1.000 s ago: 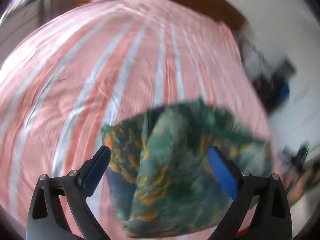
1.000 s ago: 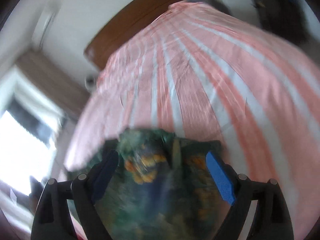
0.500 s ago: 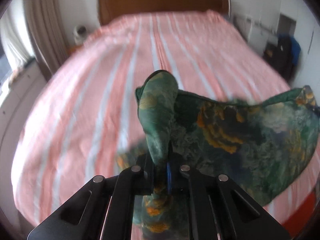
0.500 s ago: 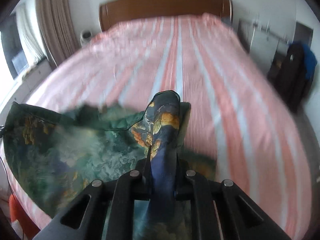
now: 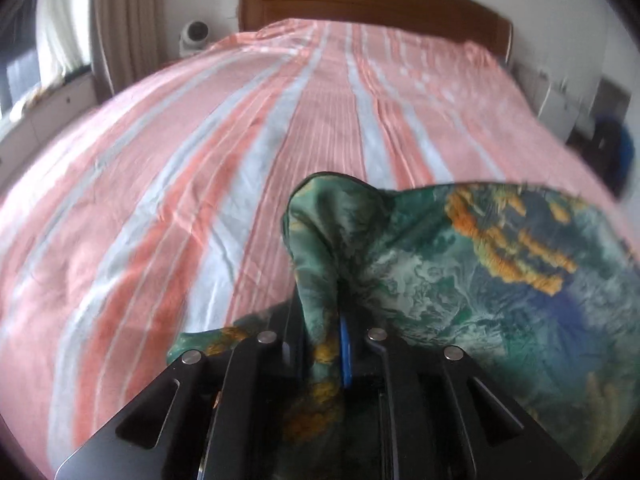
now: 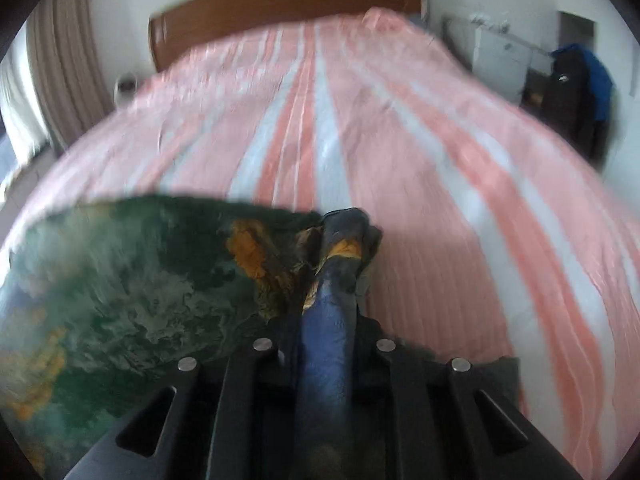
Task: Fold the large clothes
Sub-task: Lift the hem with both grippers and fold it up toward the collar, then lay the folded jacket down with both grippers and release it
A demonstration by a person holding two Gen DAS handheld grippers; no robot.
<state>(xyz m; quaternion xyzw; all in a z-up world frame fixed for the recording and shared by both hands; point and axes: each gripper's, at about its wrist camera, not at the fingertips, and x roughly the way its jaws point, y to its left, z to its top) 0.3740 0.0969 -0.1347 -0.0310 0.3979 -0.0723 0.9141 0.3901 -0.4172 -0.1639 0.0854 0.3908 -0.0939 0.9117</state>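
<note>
A green, blue and orange patterned garment [image 5: 480,272] hangs stretched between my two grippers above the pink-and-white striped bed [image 5: 240,140]. My left gripper [image 5: 324,344] is shut on one bunched corner of it, and the cloth spreads to the right. In the right wrist view my right gripper [image 6: 326,320] is shut on the other bunched corner, and the garment [image 6: 120,288] spreads to the left. The bed [image 6: 400,140] lies beyond and below.
A brown wooden headboard [image 5: 360,0] stands at the far end of the bed. Curtains [image 6: 60,60] and a window are on the left. A white cabinet [image 6: 500,60] and a dark and blue bag [image 6: 580,80] stand on the right.
One second ago both grippers were open over the folded garment. They have since shut on its corners and lifted it, and the cloth now hangs spread between them.
</note>
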